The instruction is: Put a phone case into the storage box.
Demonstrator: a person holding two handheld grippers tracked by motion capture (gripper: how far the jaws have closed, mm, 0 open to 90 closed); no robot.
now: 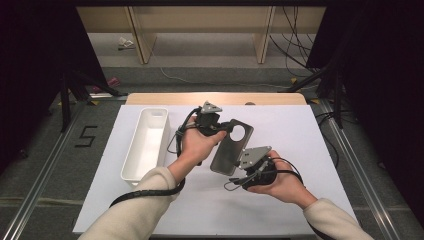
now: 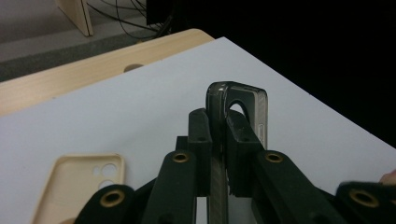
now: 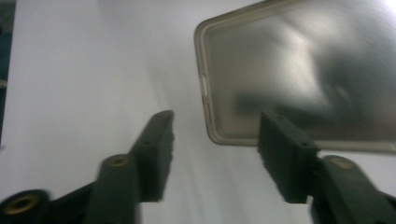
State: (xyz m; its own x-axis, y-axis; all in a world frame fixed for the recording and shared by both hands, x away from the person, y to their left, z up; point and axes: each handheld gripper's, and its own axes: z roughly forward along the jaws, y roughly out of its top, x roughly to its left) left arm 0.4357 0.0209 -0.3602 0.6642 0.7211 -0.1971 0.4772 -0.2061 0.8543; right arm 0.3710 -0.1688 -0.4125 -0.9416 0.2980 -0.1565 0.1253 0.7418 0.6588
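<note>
the left hand-held gripper (image 2: 218, 140) pinches the grey phone case (image 1: 231, 146) by its camera-hole end, above the surface (image 1: 310, 150); the right hand-held gripper (image 3: 215, 144) gapes just beside the case's lower corner, seemingly not touching, so the thin edge-hold could let the case twist loose

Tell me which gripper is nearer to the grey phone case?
Left. The left gripper has its fingers shut on the grey case at the end with the round hole. The right gripper is open beside the case's other end, not touching it.
</note>
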